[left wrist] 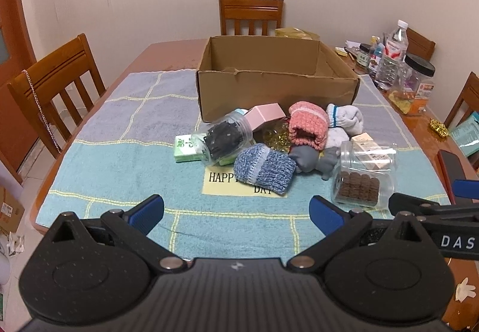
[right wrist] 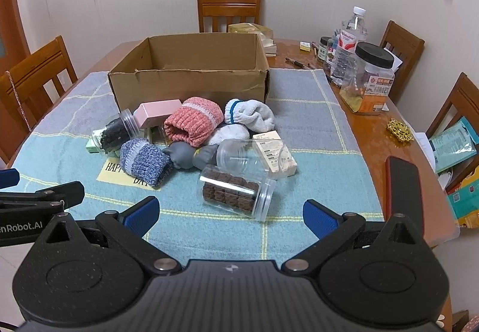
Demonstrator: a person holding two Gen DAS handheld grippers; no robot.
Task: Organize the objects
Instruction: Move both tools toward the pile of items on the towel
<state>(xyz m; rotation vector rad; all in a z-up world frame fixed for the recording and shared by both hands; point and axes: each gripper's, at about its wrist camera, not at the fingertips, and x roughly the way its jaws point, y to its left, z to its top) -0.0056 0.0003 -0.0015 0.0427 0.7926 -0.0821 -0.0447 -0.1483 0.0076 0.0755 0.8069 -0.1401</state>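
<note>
An open cardboard box (left wrist: 278, 92) (right wrist: 191, 83) stands empty on a checked towel (left wrist: 119, 152) (right wrist: 314, 128). In front of it lies a pile: a blue knitted sock (left wrist: 265, 167) (right wrist: 143, 161), a pink sock (left wrist: 307, 124) (right wrist: 194, 119), a white sock (left wrist: 344, 118) (right wrist: 251, 115), a pink box (left wrist: 266, 115) (right wrist: 157, 113), a grey toy (right wrist: 185, 154), a jar of dark items (left wrist: 224, 137) (right wrist: 116, 130), a jar of brown biscuits (left wrist: 359, 182) (right wrist: 236, 194) and a beige carton (right wrist: 275, 154). My left gripper (left wrist: 236, 213) and right gripper (right wrist: 232, 213) hover open near the towel's front, both empty.
Wooden chairs (left wrist: 57, 86) (right wrist: 229, 13) surround the table. Bottles and jars (right wrist: 368, 74) crowd the back right corner. A gold ornament (right wrist: 399, 130), packets (right wrist: 455, 146) and a dark flat phone-like object (right wrist: 404, 185) lie along the right edge.
</note>
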